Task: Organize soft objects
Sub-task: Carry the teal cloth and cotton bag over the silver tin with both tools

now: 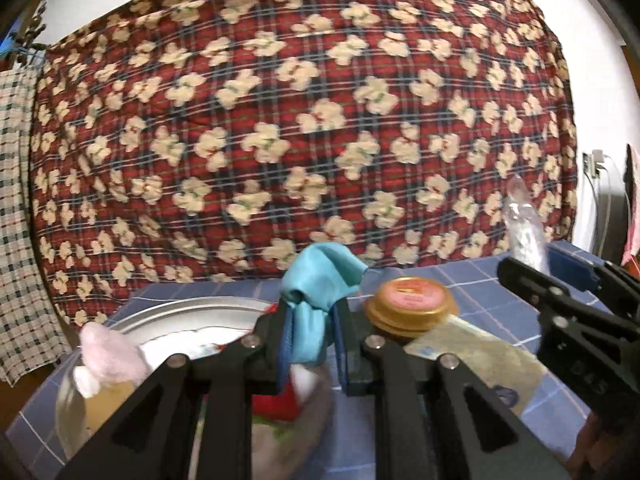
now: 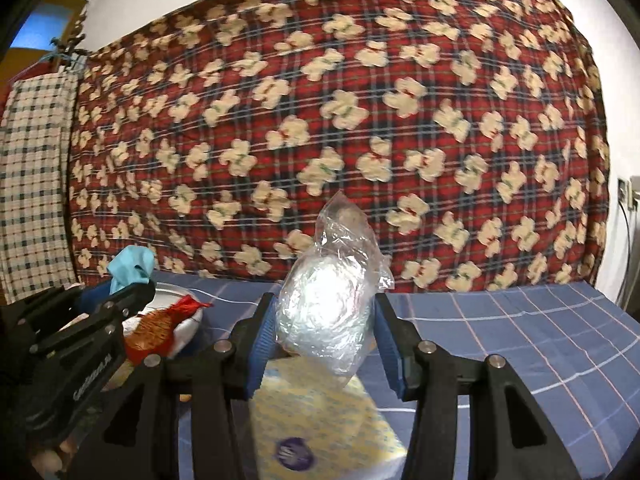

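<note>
Left gripper (image 1: 310, 334) fingers pinch a teal cloth (image 1: 320, 280); right gripper (image 2: 326, 330) fingers clamp a clear plastic bag (image 2: 332, 300); lower-centre pack (image 2: 320, 428) logo is unreadable.

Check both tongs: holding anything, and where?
Left tongs pinch a blue cloth at its bunched lower part. Right tongs squeeze a clear bag around its bulging middle.

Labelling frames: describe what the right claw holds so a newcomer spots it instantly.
Find the blue checked tablecloth in front of the red teddy-bear blanket. Above it, the right claw grips a crumpled clear plastic bag. It is the only see-through item; the left claw holds a turquoise cloth.
</note>
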A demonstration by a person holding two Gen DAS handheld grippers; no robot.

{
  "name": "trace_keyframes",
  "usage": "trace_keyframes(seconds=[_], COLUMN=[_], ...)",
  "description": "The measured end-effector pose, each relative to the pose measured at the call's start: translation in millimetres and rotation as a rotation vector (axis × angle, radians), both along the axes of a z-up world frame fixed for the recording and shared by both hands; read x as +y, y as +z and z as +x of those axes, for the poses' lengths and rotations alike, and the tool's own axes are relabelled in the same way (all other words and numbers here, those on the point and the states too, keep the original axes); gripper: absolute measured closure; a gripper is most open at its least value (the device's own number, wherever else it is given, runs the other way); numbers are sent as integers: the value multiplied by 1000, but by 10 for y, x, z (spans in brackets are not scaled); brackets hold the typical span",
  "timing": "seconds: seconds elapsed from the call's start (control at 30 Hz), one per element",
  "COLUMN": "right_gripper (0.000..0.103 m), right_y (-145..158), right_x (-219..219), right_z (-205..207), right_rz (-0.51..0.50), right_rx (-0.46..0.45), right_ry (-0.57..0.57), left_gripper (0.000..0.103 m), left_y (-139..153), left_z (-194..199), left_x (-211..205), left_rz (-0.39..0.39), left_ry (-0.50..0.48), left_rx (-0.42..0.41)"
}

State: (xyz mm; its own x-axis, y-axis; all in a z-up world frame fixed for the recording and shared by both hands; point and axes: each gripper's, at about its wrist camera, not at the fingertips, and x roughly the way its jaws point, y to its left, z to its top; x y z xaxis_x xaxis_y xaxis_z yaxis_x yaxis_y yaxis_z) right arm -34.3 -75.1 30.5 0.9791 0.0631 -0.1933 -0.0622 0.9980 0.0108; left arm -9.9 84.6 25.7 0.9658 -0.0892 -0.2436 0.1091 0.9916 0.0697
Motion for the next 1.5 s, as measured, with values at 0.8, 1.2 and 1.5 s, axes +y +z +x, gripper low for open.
trace_keyframes(seconds=[0.8,1.2,1.5], right_gripper=[52,52,52], right_y=[30,87,148], right_x=[815,1149,1414], right_z=[386,523,692], right_rz=[6,31,62], right_rx=[24,34,50], right_ry=[152,213,258], left_gripper=[87,87,87], left_y=[-35,2,3], left_z=[229,270,351], left_x=[751,1218,1401], left_rz=[-83,-77,-70], left_ry=[158,282,329], left_rx=[90,125,176])
